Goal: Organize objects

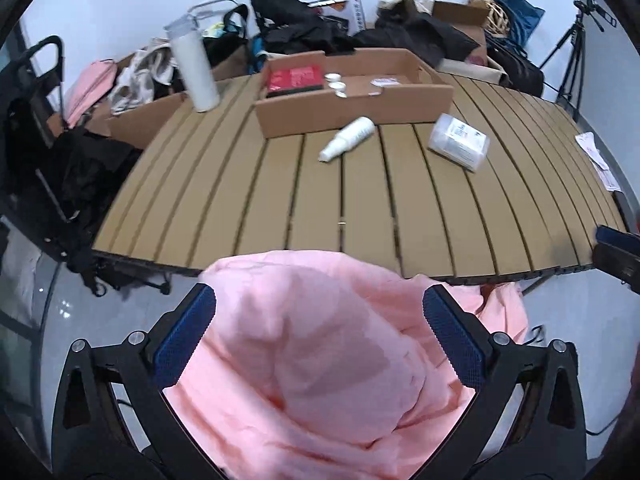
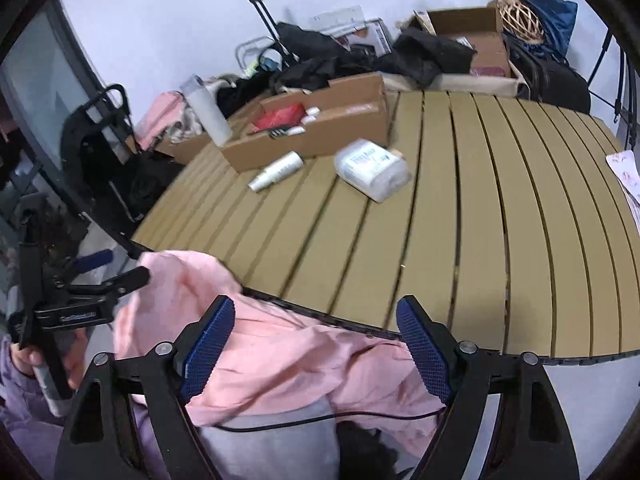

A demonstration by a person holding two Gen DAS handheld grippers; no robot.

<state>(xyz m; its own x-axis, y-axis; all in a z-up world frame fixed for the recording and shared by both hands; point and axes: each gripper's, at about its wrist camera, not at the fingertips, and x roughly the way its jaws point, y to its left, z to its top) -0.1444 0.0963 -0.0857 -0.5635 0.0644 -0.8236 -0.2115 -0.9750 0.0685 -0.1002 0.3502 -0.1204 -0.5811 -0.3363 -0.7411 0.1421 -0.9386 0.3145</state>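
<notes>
Fingers (image 1: 188, 336) spread wide, empty, both grippers low by pink cloth (image 1: 320, 360) at table's (image 1: 360, 208) six-o'clock edge; between pickups, likely reaching next for fallen bottle (image 1: 347, 138) at twelve, near cardboard box (image 1: 352, 112).

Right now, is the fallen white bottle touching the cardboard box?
Cannot tell. In the left wrist view the white bottle has its base right at the cardboard box front wall; the right wrist view is blurred there, so neither shows a gap or contact plainly.
</notes>
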